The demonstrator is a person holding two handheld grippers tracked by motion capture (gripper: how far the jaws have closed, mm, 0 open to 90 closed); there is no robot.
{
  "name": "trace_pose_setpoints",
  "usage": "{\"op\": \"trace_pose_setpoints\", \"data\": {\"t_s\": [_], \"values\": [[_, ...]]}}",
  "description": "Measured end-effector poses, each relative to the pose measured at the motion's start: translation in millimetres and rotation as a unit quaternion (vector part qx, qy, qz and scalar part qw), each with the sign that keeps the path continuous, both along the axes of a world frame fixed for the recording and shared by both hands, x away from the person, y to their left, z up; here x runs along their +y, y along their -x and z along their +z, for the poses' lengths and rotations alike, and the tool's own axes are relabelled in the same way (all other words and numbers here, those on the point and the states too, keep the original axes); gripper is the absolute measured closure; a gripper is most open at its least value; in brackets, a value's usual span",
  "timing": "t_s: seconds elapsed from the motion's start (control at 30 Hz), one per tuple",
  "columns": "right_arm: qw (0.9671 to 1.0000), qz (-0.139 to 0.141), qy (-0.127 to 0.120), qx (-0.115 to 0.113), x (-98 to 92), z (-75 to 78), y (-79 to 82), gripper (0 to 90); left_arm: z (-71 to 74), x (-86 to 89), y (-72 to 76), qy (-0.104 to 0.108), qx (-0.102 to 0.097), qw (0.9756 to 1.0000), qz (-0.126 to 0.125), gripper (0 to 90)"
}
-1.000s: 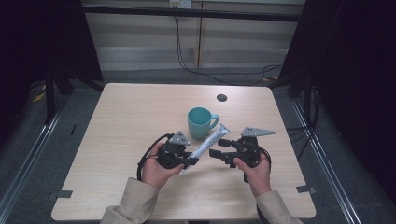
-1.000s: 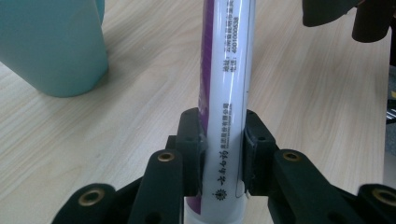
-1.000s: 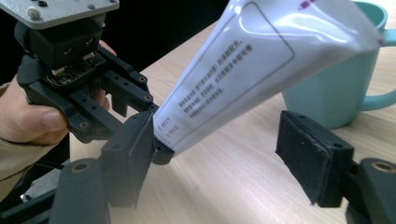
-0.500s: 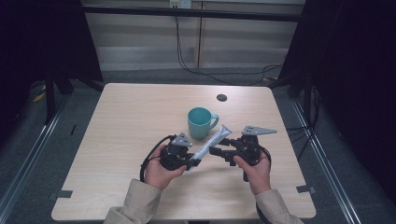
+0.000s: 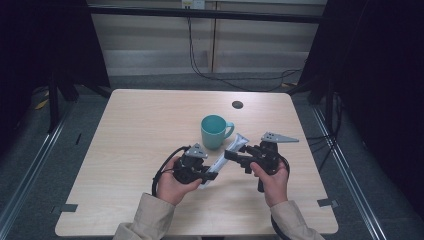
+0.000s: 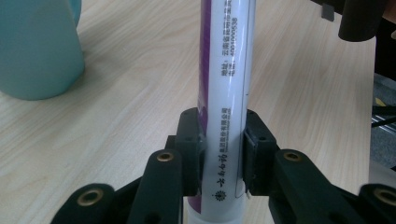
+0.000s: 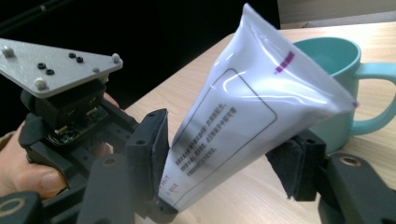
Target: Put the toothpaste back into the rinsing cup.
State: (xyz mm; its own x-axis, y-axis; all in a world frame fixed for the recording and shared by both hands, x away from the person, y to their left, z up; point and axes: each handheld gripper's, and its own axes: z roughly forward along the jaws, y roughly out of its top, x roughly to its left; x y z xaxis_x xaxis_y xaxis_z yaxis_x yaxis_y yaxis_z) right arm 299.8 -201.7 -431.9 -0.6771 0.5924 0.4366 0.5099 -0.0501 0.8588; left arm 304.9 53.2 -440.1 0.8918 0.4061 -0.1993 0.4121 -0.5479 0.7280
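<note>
High view: tube (image 5: 220, 161), lifted off the counter (image 5: 125, 150) near the mug (image 5: 214, 131), clamped in left gripper (image 5: 206, 175); right gripper (image 5: 231, 155) jaws closing round its flat end, not yet pinching—next, firm grip.

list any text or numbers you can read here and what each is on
"400000538", partly blurred: printed along the white tube, after small Chinese characters too blurred to read.
Larger Chinese brand characters beside a round logo low on the tube: not legible.
Boxed block of small print on the tube, right gripper view: blurred.
The teal mug: no text.
</note>
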Motion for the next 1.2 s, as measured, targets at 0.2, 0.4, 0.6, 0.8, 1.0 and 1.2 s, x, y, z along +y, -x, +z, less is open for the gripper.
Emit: {"op": "trace_pose_setpoints", "data": {"t_s": [0.2, 0.4, 0.6, 0.8, 1.0, 1.2], "values": [[1.0, -0.001, 0.006, -0.002, 2.1, 0.0, -0.2, 41.0, -0.1, -0.1, 0.1, 0.001, -0.001, 1.0, 0.006, 72.5], [1.0, 0.0, 0.005, 0.0, 1.3, -2.7, -1.0, 42.9, -1.9, -1.8, 0.4, 0.005, 0.0, 0.9999, 0.009, 72.5], [1.0, 0.001, 0.001, 0.008, 1.9, -3.9, -1.0, 43.3, -2.3, -4.1, 0.5, 0.005, 0.001, 1.0, 0.007, 72.5], [0.9997, 0.005, -0.015, 0.02, 2.1, -6.3, -1.9, 48.7, -5.2, -4.6, 0.4, 0.008, 0.004, 1.0, 0.004, 72.4], [0.9994, 0.004, -0.023, 0.025, 4.8, -2.3, -1.6, 56.1, -7.4, -8.8, 1.5, 0.014, 0.01, 0.9999, 0.002, 71.5], [0.9992, 0.002, -0.038, 0.016, 7.6, 2.3, -1.9, 69.8, -6.0, -15.2, 5.1, 0.016, 0.011, 0.9998, -0.008, 67.0]]}}
